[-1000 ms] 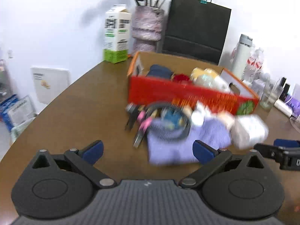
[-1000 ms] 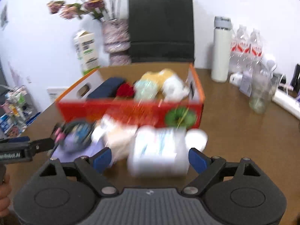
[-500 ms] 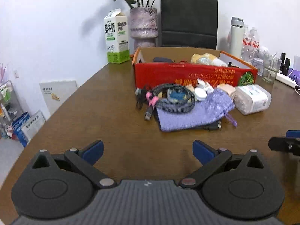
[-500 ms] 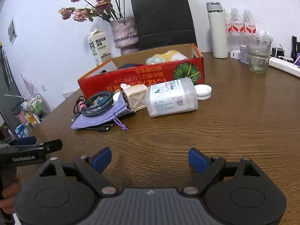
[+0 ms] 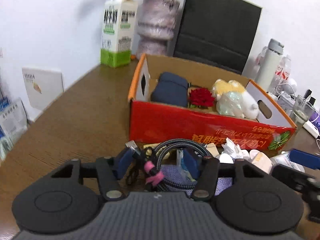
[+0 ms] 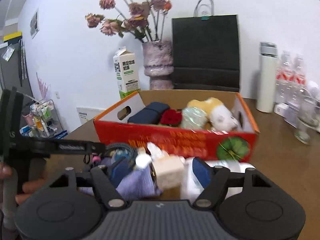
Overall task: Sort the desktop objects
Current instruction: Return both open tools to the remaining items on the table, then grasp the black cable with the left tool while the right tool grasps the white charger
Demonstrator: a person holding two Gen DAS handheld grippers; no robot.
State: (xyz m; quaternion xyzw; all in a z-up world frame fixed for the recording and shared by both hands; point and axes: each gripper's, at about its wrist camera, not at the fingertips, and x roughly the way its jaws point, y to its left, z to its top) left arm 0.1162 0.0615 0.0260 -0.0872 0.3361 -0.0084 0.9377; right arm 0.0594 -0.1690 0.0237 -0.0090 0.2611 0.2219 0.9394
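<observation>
Listener: Where are the things to be sorted?

Describer: Most of them lie in a small heap on the brown wooden desk (image 5: 70,120), just in front of a red cardboard box (image 5: 200,124). The heap includes a coiled braided cable (image 5: 176,144) bound with a pink tie (image 5: 153,172), a lilac knitted pouch (image 6: 136,182), a small beige box (image 6: 169,170) and a clear plastic container (image 6: 230,166) lying on its side. Inside the red box sit a navy pouch (image 5: 170,90), a red rose (image 5: 201,98) and a yellow and white plush toy (image 5: 234,98).

Listener: How does the left tool stand?

Describer: The left tool (image 5: 158,163) is low over the heap. Its jaws have just been closing and are now about half apart. The cable coil lies between them, and a gap shows beside the left pad, so nothing is gripped.

Listener: And the right one?

Describer: The right tool (image 6: 161,170) has also just been narrowing, to a middling width. The beige box and part of the lilac pouch sit between its blue pads. The view there is blurred, but the pads stand clear of the box.

Listener: What stands behind?

Describer: A milk carton (image 5: 118,34), a mauve vase (image 6: 158,64) of dried flowers and a black paper bag (image 6: 206,50) line the white wall.
</observation>
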